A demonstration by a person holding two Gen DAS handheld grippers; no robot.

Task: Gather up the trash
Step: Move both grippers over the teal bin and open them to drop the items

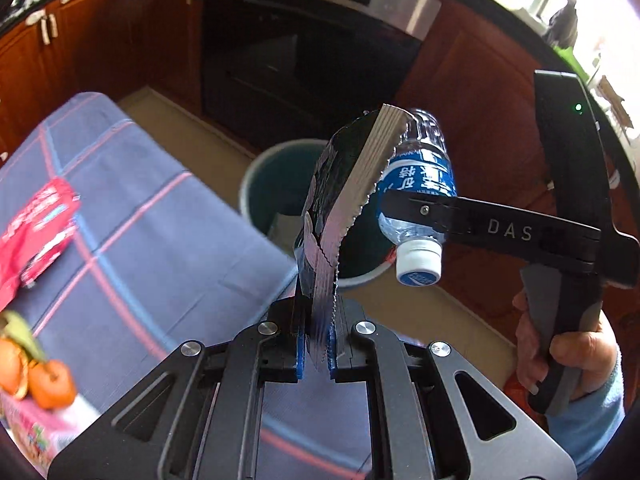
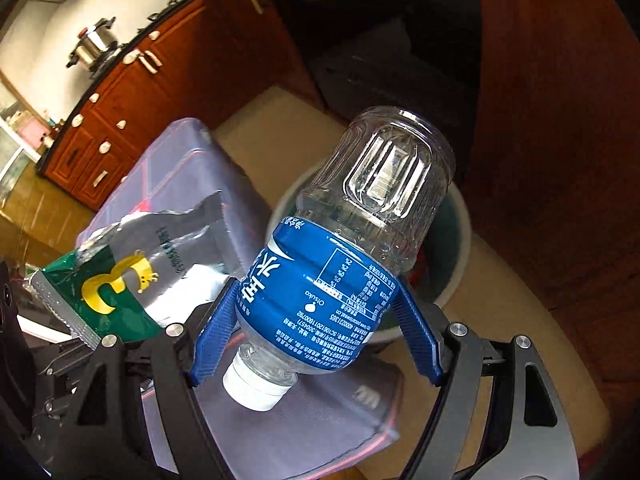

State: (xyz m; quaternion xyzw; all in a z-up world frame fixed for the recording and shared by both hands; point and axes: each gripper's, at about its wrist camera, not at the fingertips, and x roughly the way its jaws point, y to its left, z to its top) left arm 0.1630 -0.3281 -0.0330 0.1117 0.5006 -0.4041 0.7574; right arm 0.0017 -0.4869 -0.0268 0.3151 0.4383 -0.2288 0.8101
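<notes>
Right wrist view: my right gripper (image 2: pixel 316 316) clamps the empty water bottle (image 2: pixel 344 256), my left gripper (image 1: pixel 318 344) pinches a foil snack wrapper (image 1: pixel 340 208), both above the bin (image 1: pixel 276 176). Risk: releasing off-centre, the bottle glances off the rim.

bottle (image 2: pixel 352 248): clear glossy plastic, ribbed at the base, with a smooth blue printed film label
cap (image 2: pixel 252 388): white matt plastic
snack wrapper (image 2: pixel 132 276): shiny silver foil film, creased, with a saw-toothed sealed edge (green and yellow print on one side)
gripper pads (image 2: pixel 212 336): blue, finely ridged, rubbery-looking
gripper frames (image 1: pixel 248 392): matt black with bright metal screw heads
tablecloth (image 1: pixel 152 216): matt woven cloth, blue with pink lines
bin (image 1: pixel 256 184): smooth plastic
cabinets (image 2: pixel 132 92): glossy reddish wood
pot (image 2: pixel 94 46): polished metal
</notes>
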